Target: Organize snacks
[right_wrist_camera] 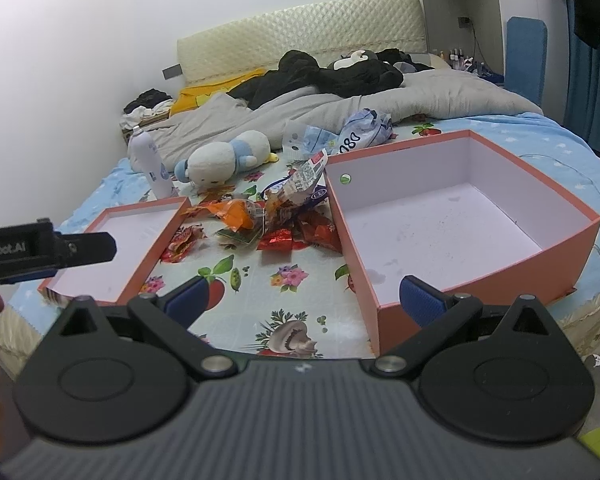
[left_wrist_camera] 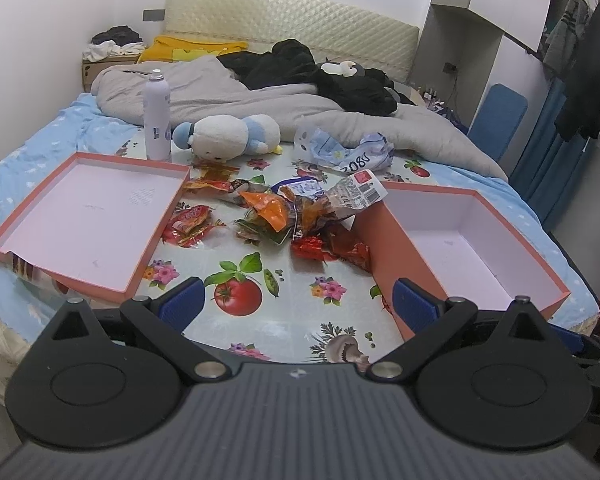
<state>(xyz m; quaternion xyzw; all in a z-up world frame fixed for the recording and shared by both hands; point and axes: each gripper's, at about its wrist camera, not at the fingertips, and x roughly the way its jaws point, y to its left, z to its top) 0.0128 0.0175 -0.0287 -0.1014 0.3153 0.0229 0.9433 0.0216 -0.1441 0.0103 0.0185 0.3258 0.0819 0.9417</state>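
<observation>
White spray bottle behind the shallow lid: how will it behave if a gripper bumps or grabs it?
The white spray bottle stands tall and narrow on soft bedding, so it probably tips at a light nudge. Its round, smooth body would likely roll once down and may slip between the fingers. How full it is cannot be told.

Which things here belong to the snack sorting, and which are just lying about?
For the job:
snack packets
deep orange box
shallow orange lid

Lying about:
plush toy
spray can
crumpled plastic bag
grey duvet

Crumpled bag [left_wrist_camera: 356, 156]: "2080". Left gripper [right_wrist_camera: 48, 250]: "Robot.AI".
</observation>
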